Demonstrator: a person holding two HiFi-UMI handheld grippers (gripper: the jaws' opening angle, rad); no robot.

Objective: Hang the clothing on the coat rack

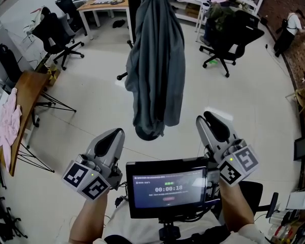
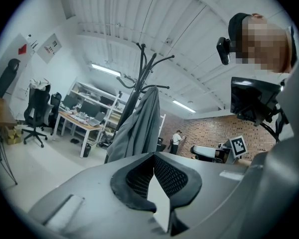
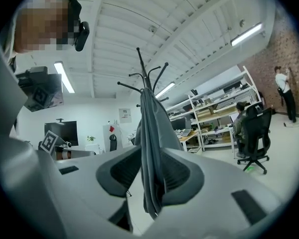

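— So what's around the coat rack (image 2: 141,73)?

— Mostly pale floor (image 1: 91,85). On the left, a black office chair (image 1: 56,32) stands near a wooden table (image 1: 30,85) with a pink cloth (image 1: 7,123) lying on it. On the right there's a second chair (image 1: 234,37) with a seated person (image 1: 221,11) by the shelving. Another person (image 1: 294,23) stands at the brick wall. From the grippers to the rack it's just bare floor.

— And the clothing?

— A grey jacket (image 1: 156,70) hangs from the top of the rack, draped down along the pole.

— The grippers?

— Both are held low and close to the body, either side of a chest-mounted screen (image 1: 168,187). They point forward toward the rack and are apart from the jacket. The left gripper (image 1: 114,133) has its jaw tips pressed together with nothing between them. The right gripper (image 1: 206,118) has its jaws spread, and the jacket shows through the gap, farther off and not held.
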